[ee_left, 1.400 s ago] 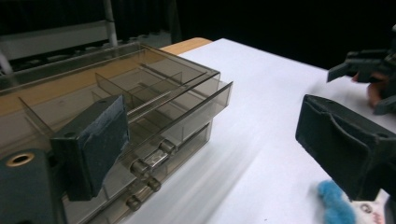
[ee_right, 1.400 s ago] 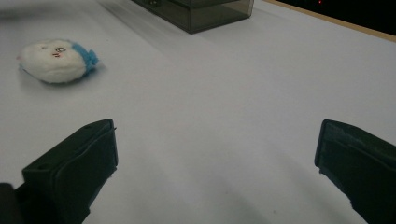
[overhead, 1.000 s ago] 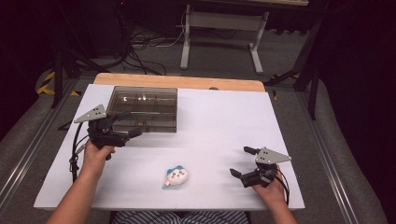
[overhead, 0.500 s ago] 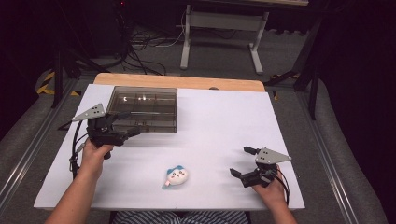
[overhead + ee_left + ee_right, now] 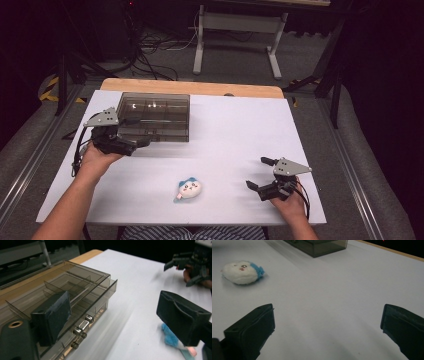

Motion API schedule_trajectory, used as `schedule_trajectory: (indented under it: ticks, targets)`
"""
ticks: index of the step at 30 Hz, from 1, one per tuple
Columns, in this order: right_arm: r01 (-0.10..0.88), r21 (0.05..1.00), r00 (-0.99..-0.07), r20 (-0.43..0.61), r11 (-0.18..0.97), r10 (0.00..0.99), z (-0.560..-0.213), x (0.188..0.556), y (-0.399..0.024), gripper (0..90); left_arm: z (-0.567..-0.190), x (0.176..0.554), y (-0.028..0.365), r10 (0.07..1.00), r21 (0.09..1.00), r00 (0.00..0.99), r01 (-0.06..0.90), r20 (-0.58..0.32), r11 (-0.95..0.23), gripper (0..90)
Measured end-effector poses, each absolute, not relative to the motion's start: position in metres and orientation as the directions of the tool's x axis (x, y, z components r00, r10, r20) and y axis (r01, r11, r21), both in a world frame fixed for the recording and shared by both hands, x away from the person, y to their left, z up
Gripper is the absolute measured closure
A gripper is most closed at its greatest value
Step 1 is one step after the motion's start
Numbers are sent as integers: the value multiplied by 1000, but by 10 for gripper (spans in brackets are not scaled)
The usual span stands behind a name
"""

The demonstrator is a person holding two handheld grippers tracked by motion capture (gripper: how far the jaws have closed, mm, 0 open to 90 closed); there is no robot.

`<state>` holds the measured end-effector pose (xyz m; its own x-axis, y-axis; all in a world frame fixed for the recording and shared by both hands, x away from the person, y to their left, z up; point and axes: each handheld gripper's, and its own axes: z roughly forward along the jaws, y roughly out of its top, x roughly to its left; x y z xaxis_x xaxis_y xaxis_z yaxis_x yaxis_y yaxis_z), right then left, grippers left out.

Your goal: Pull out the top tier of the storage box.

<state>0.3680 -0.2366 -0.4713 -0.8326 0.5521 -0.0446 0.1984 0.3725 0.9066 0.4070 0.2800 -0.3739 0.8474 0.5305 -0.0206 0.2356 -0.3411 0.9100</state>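
The left hand-held gripper (image 5: 131, 143), at centre left of the high view, has barely shifted over the last second; its jaws gape wide beside the box (image 5: 154, 116), holding nothing. The right hand-held gripper (image 5: 260, 174), lower right, is likewise unmoved, open and empty. No progress is evident. On the worktop (image 5: 235, 130): one box, one plush (image 5: 188, 189) at lower centre, two grippers.

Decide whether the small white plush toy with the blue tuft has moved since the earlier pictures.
No. The small white plush toy lies at the same spot relative to the smoky transparent plastic box.
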Motion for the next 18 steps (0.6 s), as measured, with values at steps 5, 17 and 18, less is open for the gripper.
schedule_trajectory:
  ticks: [5,17,18]
  targets:
    - [195,907,-836,-46,374,547,-471,368,-237,0,-370,412,277,488,894,873,230,-15,-384,175]
    - [194,907,-836,-47,375,546,-471,368,-237,0,-363,421,262,494,804,866,235,82,-545,210]
    - [194,907,-836,-47,375,546,-471,368,-237,0,-362,422,261,494,798,865,237,85,-553,213]
